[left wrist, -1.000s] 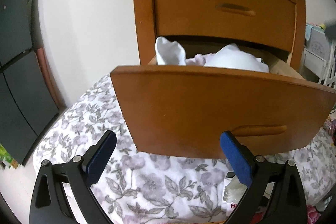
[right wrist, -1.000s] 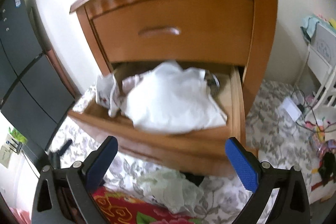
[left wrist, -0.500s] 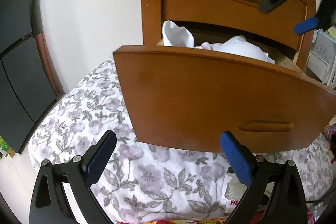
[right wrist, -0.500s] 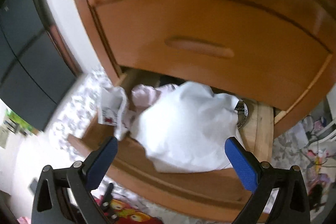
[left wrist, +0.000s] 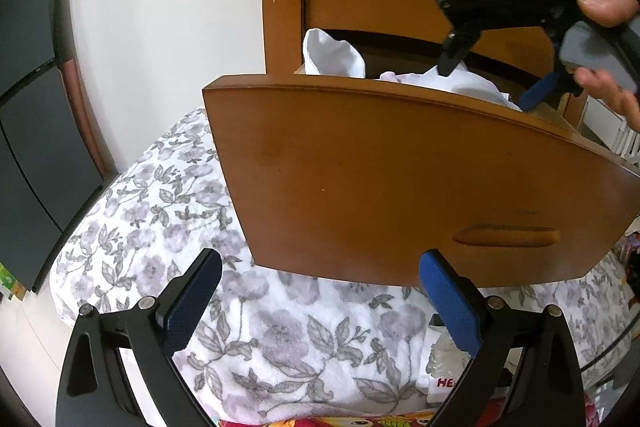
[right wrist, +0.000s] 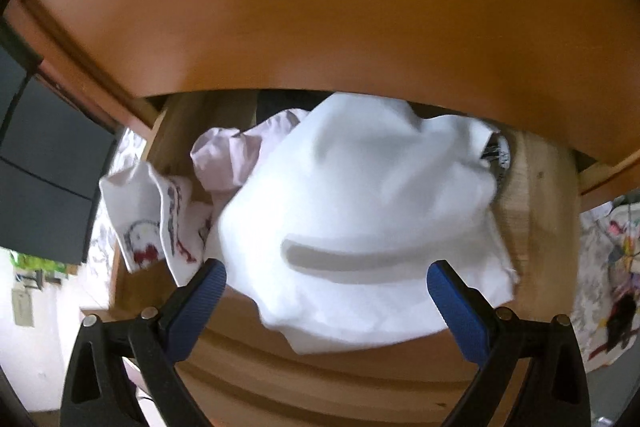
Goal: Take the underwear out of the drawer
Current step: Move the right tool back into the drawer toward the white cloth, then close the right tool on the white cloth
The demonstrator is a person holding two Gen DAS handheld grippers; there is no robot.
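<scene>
Your right gripper (right wrist: 326, 277) points steeply down into the open drawer (right wrist: 536, 195), and its jaws stand wide with nothing pressed between the pads. Just below and between the blue fingers (right wrist: 200, 303) lies the white underwear (right wrist: 360, 211), a big crumpled heap that fills the middle of the drawer; I cannot tell if the fingertips touch the cloth already. To the left of it there is a pale pink piece (right wrist: 236, 159) and a white piece with a red and dark print (right wrist: 152, 223), which hangs over the left side of the drawer. Above the heap you see the closed upper drawer (right wrist: 320, 27) with its carved handle. Your left gripper (left wrist: 320, 283) stays low in front of the drawer front (left wrist: 400, 179), also wide and empty, apart from the wood. Under it is a bed with a flowered cover (left wrist: 160, 211). From this left view the right gripper (left wrist: 484, 83) shows at the top right, held by a hand (left wrist: 608, 7), with its fingers down over the white cloth (left wrist: 460, 81) inside the drawer.
</scene>
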